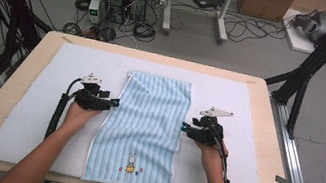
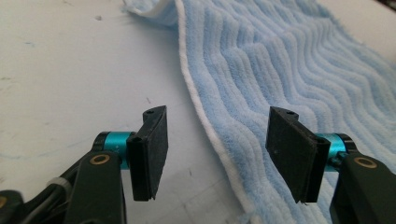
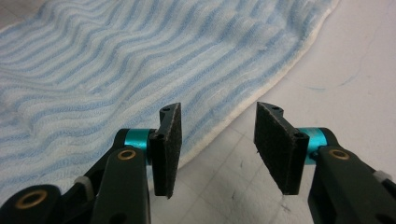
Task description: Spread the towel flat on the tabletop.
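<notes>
Each black tool (image 2: 217,156) has teal collars, brass rivets, dark foam pads (image 3: 170,149), a trailing cable

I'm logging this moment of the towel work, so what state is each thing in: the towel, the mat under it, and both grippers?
Towel: spread flat lengthwise, rabbit picture up, near end hanging over the mat's edge, far left corner slightly turned up.
Mat: lying flat on the table.
Left gripper: open, jaws straddling the towel's left edge, holding nothing.
Right gripper: open, at the towel's right edge, holding nothing.
</notes>
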A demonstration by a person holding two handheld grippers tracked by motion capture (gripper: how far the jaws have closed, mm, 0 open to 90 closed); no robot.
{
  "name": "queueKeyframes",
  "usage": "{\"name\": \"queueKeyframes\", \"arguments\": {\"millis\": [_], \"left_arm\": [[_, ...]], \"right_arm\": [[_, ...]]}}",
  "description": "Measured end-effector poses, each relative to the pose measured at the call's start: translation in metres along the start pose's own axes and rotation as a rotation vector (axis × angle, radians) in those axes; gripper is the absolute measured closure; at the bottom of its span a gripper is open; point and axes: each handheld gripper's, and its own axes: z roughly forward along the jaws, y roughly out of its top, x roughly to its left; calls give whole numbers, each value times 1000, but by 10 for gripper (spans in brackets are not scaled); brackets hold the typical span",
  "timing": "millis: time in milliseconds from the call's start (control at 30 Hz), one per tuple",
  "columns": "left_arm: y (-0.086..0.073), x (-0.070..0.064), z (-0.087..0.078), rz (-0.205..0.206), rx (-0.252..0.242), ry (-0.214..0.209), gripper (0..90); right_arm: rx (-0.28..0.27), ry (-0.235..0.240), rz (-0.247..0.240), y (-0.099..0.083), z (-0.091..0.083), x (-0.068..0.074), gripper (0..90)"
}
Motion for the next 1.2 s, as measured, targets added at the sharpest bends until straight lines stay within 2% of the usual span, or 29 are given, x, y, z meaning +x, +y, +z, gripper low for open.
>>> {"name": "queueKeyframes", "arguments": {"millis": [133, 167, 200, 233, 300, 333, 367, 400, 467, 567, 633, 733, 800, 867, 900, 967, 1033, 1100, 1167, 1200], "left_arm": [[0, -4, 11, 11, 22, 2, 427], [-1, -5, 13, 22, 39, 2, 447], [0, -6, 14, 35, 47, -7, 508], [1, -7, 15, 57, 63, -26, 562], [1, -12, 16, 136, 77, 2, 633], [1, -12, 17, 140, 76, 8, 699], [2, -10, 16, 133, 82, 4, 747], [2, -9, 16, 121, 78, -2, 836], [2, -7, 17, 103, 78, -5, 852], [3, -5, 18, 70, 63, 27, 857], [4, -3, 18, 55, 60, 41, 858], [5, 2, 17, 31, 46, 64, 858], [5, 5, 16, 31, 46, 77, 859], [5, 8, 14, 24, 43, 81, 859], [5, 9, 14, 23, 38, 81, 859], [5, 11, 13, 11, 34, 76, 859], [5, 13, 13, 3, 30, 73, 859], [6, 15, 14, -9, 22, 72, 859], [6, 17, 14, -19, 7, 75, 859], [7, 18, 15, -36, 1, 69, 859]], "right_arm": [[3, 0, 5, 0, 1, 1, 505], [5, 0, 7, 0, 1, 1, 502], [4, 0, 8, 0, 1, 1, 498], [2, 2, 10, 0, 1, 1, 496], [-5, 9, 18, 0, 1, 0, 496], [-7, 9, 17, 0, 1, 0, 496], [-4, 11, 20, 0, 1, 1, 496], [-2, 10, 16, -1, 2, 1, 496], [0, 11, 20, -1, 2, 1, 496], [-5, -6, 17, -1, 4, 1, 497], [-8, -13, 34, -1, 8, 0, 503], [-13, 8, 62, 0, 18, 1, 516], [1, 23, 55, 2, 29, 6, 525], [29, 22, 43, 3, 38, 9, 561], [23, -5, 21, 5, 41, 11, 606], [32, -1, 17, 9, 44, 10, 725], [34, -17, -17, 12, 46, 10, 849], [26, -37, -39, 16, 52, 9, 875], [23, -69, -37, 21, 57, 6, 877], [15, -80, -39, 23, 59, 4, 878]]}}
